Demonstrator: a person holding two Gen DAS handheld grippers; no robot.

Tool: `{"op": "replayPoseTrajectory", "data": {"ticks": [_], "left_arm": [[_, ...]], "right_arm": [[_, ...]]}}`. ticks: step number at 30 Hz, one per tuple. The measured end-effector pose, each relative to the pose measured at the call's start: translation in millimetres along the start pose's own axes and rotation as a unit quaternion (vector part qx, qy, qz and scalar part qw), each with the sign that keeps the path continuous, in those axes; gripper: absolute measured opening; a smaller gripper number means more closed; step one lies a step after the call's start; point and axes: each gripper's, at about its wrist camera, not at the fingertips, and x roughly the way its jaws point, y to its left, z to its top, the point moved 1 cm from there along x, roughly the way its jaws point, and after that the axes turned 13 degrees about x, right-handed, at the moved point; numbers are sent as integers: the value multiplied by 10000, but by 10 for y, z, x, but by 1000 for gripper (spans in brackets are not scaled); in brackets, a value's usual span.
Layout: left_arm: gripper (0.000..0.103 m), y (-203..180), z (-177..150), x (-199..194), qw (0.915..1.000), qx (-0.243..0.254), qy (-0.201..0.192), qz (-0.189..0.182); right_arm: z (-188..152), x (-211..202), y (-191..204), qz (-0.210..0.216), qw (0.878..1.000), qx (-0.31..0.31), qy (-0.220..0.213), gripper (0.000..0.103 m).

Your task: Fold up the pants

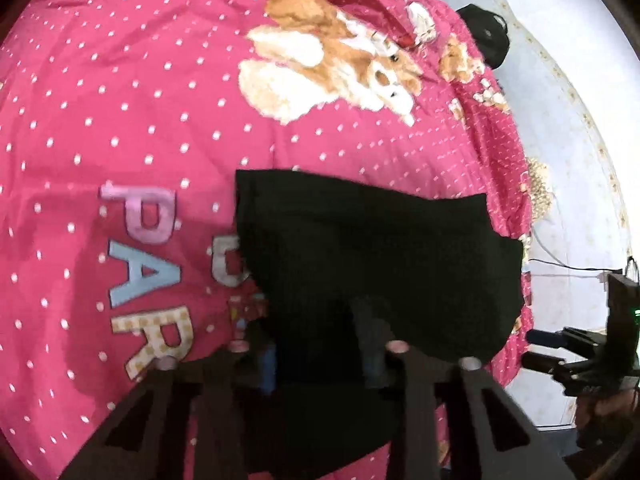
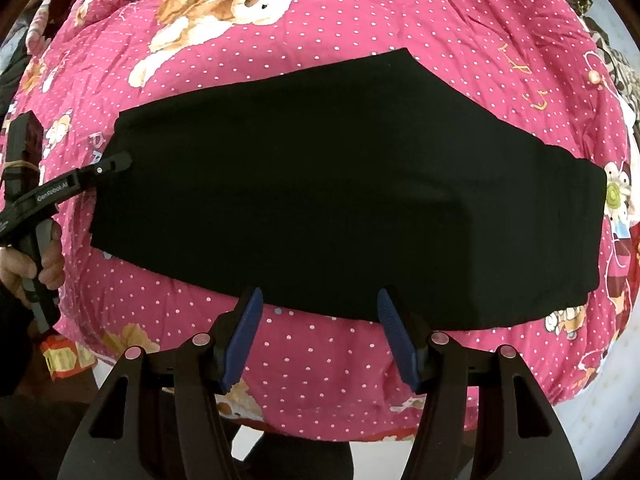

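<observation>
Black pants (image 2: pixel 340 196) lie folded flat in a long band across a pink dotted quilt (image 2: pixel 360 24). My right gripper (image 2: pixel 320 300) is open and empty, its blue fingertips (image 2: pixel 248 320) at the near edge of the pants. My left gripper (image 2: pixel 120 160) reaches the pants' left end from the side. In the left wrist view the black cloth (image 1: pixel 372 264) lies over and between the fingers (image 1: pixel 370 340) of the left gripper (image 1: pixel 320 344). The fingers stand apart, and whether they pinch the cloth is hidden.
The quilt (image 1: pixel 140 100) has puppy prints and letters. A pale floor (image 1: pixel 560 140) lies beyond its right edge, with a dark round object (image 1: pixel 488 36) and black equipment with cables (image 1: pixel 600 340). A small orange box (image 2: pixel 60 356) sits at the lower left.
</observation>
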Motion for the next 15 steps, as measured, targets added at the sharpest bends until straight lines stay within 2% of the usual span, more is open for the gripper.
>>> {"op": "replayPoseTrajectory", "data": {"ticks": [3,5,8,15], "left_arm": [[10,28,-13,23,9998,-164,107,54],[7,-44,15,1,9997,-74,143,173],[6,-205,72,-114,9994,17,74,338],[6,-775,241,-467,9978,140,-386,526]], "right_arm": [[-14,-14,-54,67,10000,17,-45,60],[-27,-19,-89,129,9999,46,-73,60],[-61,-24,-154,232,9996,68,-147,60],[-81,-63,-359,639,9973,91,-343,60]]}}
